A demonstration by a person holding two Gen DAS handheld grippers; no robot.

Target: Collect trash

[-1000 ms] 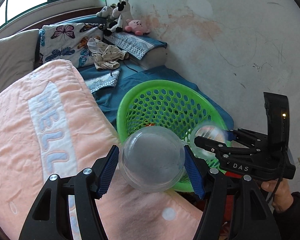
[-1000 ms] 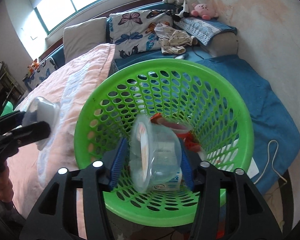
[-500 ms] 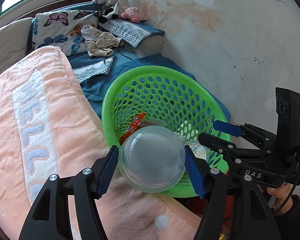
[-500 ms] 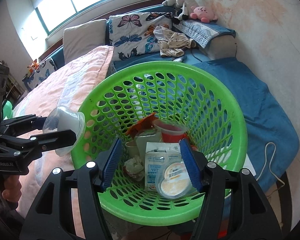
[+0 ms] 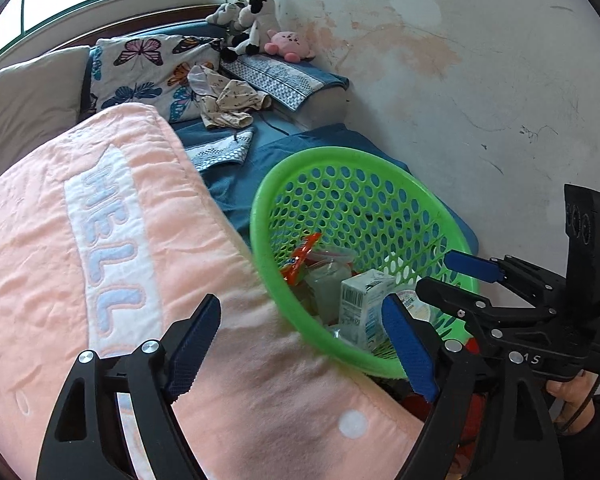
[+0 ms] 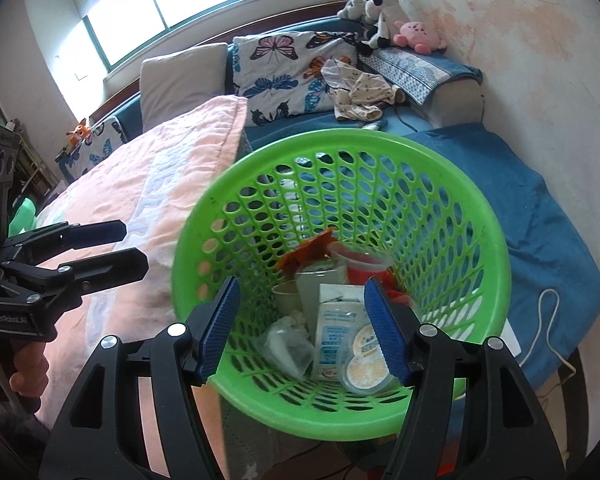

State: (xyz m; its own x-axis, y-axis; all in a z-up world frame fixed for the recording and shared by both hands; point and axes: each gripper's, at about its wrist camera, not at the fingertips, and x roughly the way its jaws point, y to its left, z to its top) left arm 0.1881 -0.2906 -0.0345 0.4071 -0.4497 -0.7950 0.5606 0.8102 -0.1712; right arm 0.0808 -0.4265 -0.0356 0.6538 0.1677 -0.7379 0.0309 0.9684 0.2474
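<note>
A green perforated basket (image 5: 268, 196) (image 6: 496, 240) stands beside the bed and holds trash: a white carton (image 5: 362, 300) (image 6: 334, 330), a round lidded cup (image 6: 366, 364), a red cup (image 6: 364, 262), an orange wrapper (image 5: 300, 258) (image 6: 306, 254) and clear plastic pieces (image 6: 286, 344). My left gripper (image 5: 300, 350) is open and empty over the pink blanket at the basket's near-left rim; it also shows in the right wrist view (image 6: 112, 242). My right gripper (image 6: 302, 330) is open and empty above the basket's near rim; it also shows in the left wrist view (image 5: 452, 276).
A pink blanket (image 5: 80, 248) covers the bed on the left. Butterfly pillows (image 6: 284, 68), crumpled clothes (image 5: 228, 104) and plush toys (image 5: 260, 28) lie at the far end. A stained wall (image 5: 480, 80) is right of the basket. A white cable (image 6: 548, 332) lies on the blue sheet.
My right gripper opened and dropped its clear lidded cup into the basket. Then my left gripper opened and let go of its clear dome-shaped container. Both now stand empty.
</note>
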